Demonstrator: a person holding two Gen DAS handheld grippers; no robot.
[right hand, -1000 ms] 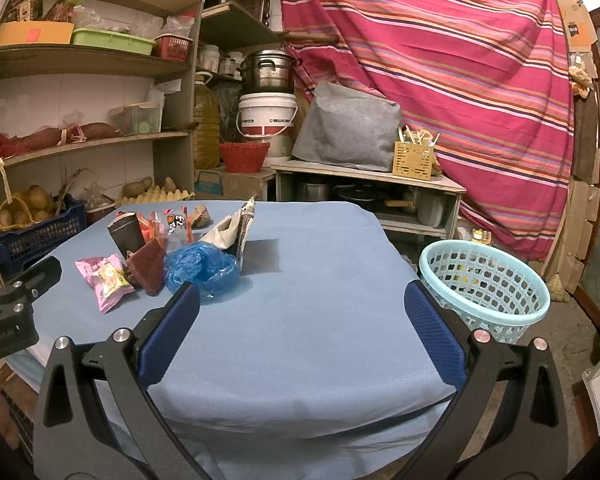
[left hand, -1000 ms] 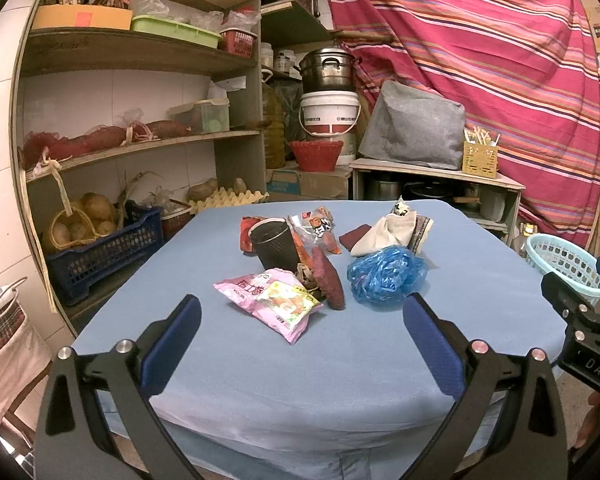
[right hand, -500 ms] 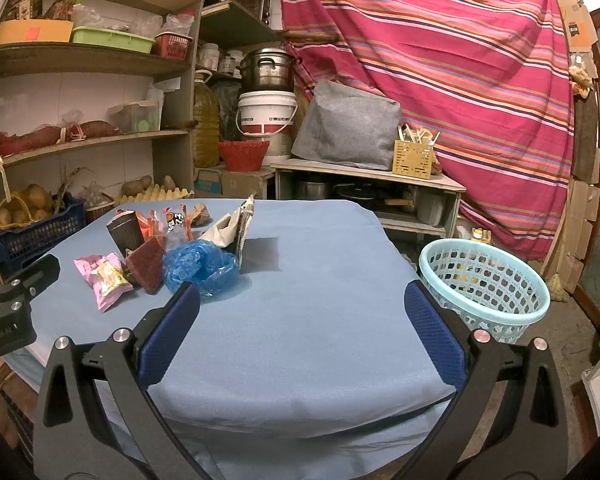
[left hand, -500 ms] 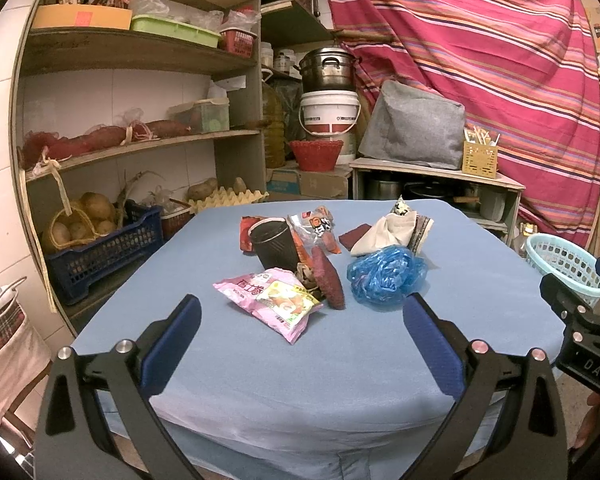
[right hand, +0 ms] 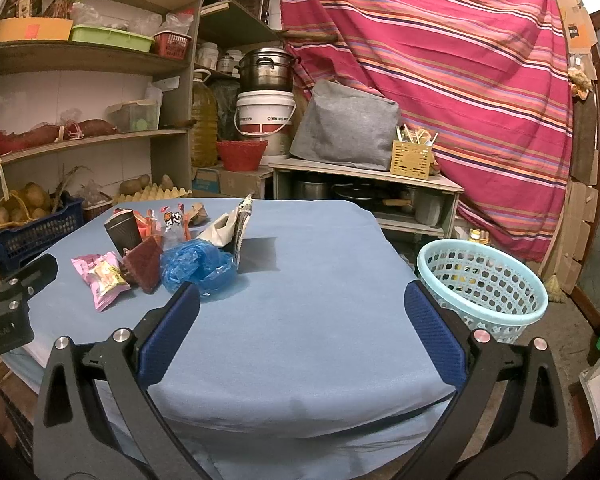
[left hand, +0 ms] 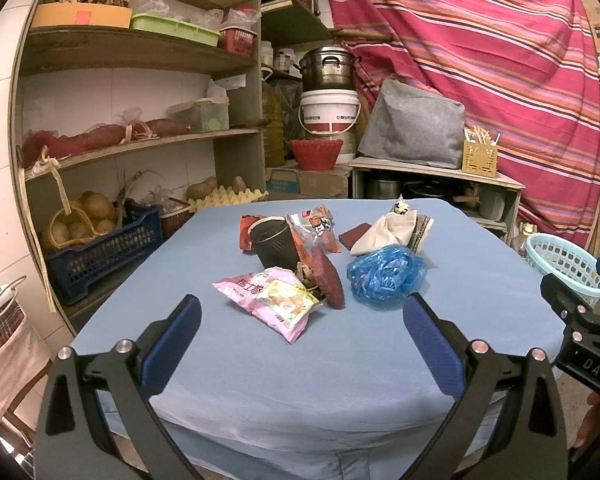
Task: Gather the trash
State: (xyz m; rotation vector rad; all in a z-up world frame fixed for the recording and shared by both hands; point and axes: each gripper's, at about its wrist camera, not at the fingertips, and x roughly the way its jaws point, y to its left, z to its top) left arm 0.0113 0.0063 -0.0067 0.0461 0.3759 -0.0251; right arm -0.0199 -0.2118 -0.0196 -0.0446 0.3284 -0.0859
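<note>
Both claws, left (left hand: 300,320) and right (right hand: 302,310), were spread and empty, short of the counter (left hand: 340,360). You had collected nothing: trash (left hand: 324,256) sat mid-counter, basket (right hand: 482,284) beside its right edge. Next, advance onto the pink wrapper (left hand: 274,294). Nothing differed from earlier frames.

Bare blue table (right hand: 308,300) lies open between trash pile (right hand: 172,252) and basket (right hand: 484,280).

Both grippers level and side by side, left gripper (left hand: 300,320) and right gripper (right hand: 302,312) each with jaws spread wide and nothing between the blue pads (left hand: 172,344), each one's body visible at the edge of the other's view.
</note>
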